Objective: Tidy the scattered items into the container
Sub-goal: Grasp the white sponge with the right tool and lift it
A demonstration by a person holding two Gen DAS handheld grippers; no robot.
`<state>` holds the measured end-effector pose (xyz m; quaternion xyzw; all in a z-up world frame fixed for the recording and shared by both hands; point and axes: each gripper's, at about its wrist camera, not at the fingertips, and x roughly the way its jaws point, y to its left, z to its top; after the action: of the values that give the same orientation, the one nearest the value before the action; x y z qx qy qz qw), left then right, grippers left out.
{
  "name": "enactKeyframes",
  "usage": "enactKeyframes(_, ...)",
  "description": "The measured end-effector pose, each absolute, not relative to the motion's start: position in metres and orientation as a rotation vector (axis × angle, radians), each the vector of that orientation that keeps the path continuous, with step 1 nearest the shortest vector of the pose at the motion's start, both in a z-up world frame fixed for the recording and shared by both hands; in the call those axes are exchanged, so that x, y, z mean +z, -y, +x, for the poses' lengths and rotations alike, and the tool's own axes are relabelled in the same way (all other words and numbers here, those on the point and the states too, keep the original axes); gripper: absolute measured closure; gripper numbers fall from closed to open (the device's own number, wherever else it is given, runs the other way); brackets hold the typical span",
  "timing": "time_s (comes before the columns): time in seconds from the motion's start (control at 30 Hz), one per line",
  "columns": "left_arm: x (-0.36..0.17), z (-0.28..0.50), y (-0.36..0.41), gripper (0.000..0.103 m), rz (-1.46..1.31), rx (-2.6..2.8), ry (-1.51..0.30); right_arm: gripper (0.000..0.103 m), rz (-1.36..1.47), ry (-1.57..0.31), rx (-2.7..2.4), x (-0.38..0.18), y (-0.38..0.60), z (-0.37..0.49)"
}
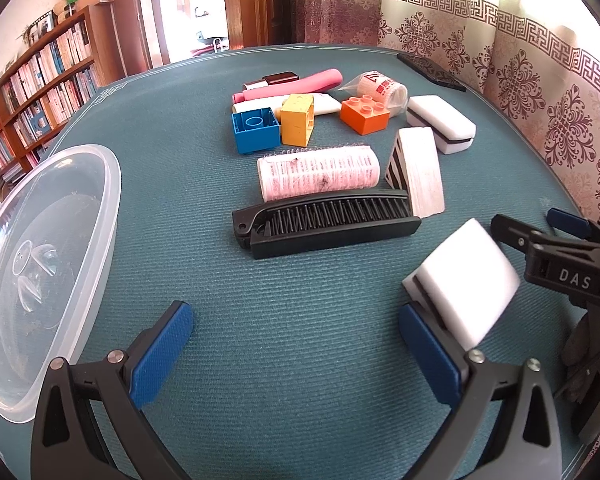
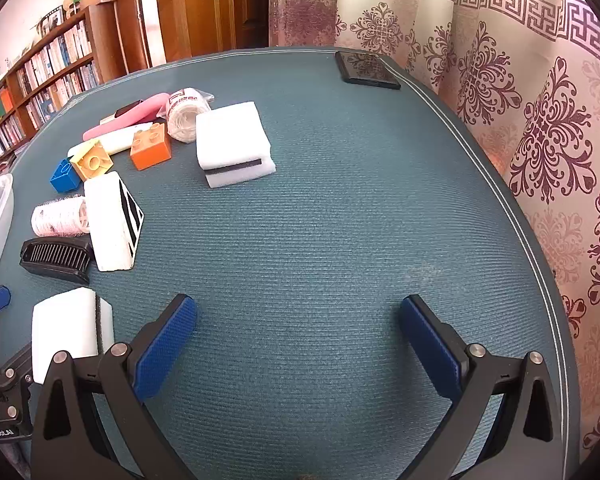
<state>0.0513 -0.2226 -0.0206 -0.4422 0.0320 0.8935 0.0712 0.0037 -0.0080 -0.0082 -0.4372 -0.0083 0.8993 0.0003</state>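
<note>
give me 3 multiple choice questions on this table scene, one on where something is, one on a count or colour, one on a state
1. Where does the clear container sit relative to the comb in the left wrist view?
A. left of it
B. right of it
C. on top of it

2. How many toy bricks are on the table?
A. one
B. three
C. five

3. What state are the left tongs in?
A. shut on a sponge
B. shut on the comb
C. open, holding nothing

Answers:
1. A, the container lies at the left edge of the mat, the comb in the middle.
2. B, a blue brick, a yellow brick and an orange brick show.
3. C, the pads stand wide apart with only mat between them.
</note>
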Motion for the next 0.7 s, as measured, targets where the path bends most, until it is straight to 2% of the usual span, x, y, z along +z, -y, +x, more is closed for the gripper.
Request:
enactKeyframes(0.23,-0.020,0.052,0.224,0.000,-1.321,2.683,-0.077,0.000,-1.363,0.005,2.842,-0.008,0.006,0.006)
enactKeyframes(0.57,-0.018,0.055,0.231,0.000,-1.321,2.697,-0.031,0.000,-1.340,-0.341,3.076,0.006,-0.005,0.034)
enactKeyframes(0.7,-0.016,0.061,0.235,0.000,-1.331,2.686,-0.006,0.000,-1.340,-0.315,3.191,0.014,0.017,0.046)
